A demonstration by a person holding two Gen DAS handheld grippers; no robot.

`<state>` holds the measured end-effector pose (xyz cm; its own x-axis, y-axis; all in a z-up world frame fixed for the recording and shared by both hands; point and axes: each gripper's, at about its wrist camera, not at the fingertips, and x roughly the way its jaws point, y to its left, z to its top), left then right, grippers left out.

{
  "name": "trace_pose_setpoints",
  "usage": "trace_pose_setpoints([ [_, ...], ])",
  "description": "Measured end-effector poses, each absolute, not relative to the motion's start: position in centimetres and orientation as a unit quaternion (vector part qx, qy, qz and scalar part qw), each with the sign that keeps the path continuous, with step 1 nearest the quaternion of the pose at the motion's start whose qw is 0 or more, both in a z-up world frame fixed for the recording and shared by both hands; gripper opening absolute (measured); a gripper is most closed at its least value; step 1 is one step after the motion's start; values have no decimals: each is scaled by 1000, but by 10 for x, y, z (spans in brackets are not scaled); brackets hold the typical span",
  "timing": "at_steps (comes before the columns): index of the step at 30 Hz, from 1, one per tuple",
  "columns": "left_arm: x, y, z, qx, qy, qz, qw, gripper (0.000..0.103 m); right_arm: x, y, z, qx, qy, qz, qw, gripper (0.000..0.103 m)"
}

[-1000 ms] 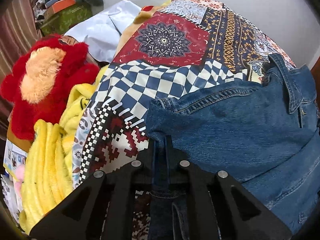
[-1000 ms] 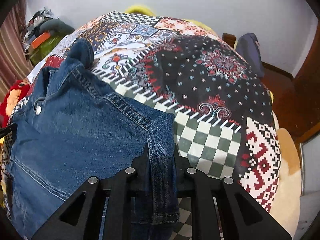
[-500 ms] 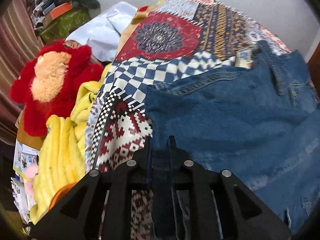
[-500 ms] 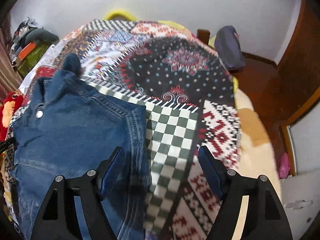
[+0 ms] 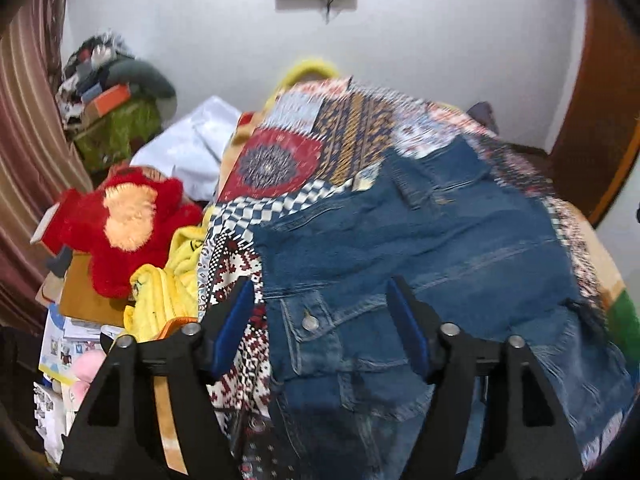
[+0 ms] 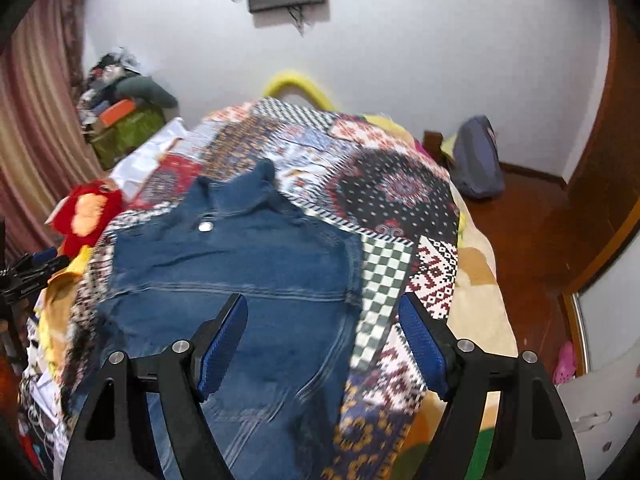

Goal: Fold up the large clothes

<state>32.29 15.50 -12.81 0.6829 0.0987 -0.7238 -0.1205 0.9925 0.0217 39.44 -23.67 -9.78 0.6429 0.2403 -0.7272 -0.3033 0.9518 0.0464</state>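
Your denim jacket (image 6: 240,264) lies spread on the patterned bedspread (image 6: 400,188), collar toward the far wall and its body running down toward you, and from these views it looks laid out rather than folded: the shoulders sit wide and the front panel shows as one broad sheet. Your left gripper (image 5: 320,316) hangs above the jacket's near left edge with its blue pads set wide apart and nothing between them; a chest pocket with its metal button (image 5: 310,323) sits right under the gap. Your right gripper (image 6: 322,332) is likewise spread open over the lower middle of the denim, gripping nothing. So you have the placing and flattening done, and the folding proper seems to be all ahead: sides or sleeves in, then the body doubled over. The sleeves are hard to make out, since both views are smeared with motion, so they may already be tucked under. The red plush toy (image 5: 120,224) and yellow towel (image 5: 168,292) crowd the bed's left side, close to where you would draw that edge inward.
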Motion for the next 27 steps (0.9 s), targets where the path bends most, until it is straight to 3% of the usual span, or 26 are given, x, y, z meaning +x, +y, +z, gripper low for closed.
trace_pose_setpoints([
  [7,262,133,-112,-9,373,45,927,101,330,-240,-92,-11,392,182,902,87],
  [17,194,146,-162,-40,427,60,902,101,271,-258,-150,24,453,173,874,87],
  [27,150,197,-262,-223,517,75,823,101,255,-265,-219,88,536,170,822,87],
])
